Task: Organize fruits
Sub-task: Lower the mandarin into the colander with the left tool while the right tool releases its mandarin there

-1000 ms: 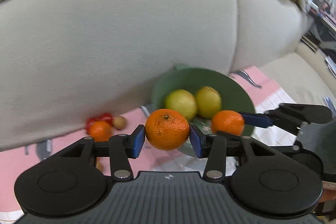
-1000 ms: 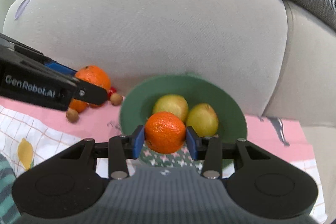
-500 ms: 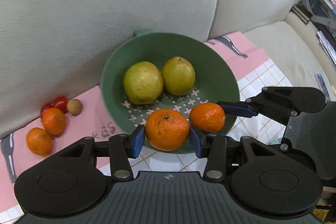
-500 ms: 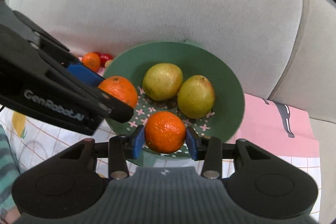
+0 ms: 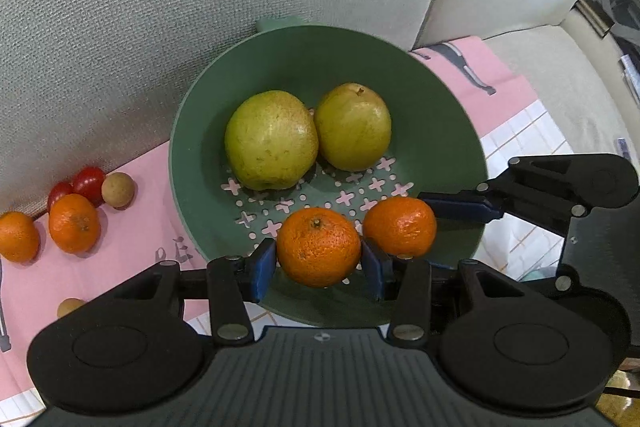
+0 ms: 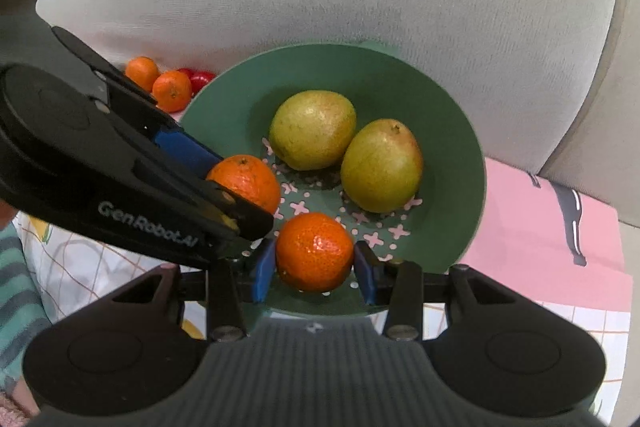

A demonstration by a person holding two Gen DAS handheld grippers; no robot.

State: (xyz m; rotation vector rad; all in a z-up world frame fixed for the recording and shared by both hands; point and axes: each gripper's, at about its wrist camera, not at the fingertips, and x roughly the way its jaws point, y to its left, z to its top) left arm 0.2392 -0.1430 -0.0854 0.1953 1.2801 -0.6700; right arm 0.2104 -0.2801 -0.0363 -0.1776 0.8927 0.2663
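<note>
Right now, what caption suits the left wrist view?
Left gripper holding a mandarin over a green bowl of pears.

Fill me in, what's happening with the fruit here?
A person is loading fruit into the green bowl with two handheld grippers. The left gripper has its jaws shut on one mandarin, the right gripper on another mandarin, both low over the bowl's near side and not released. Two pears already lie inside. Two more mandarins and cherry tomatoes wait on the pink cloth.
</note>
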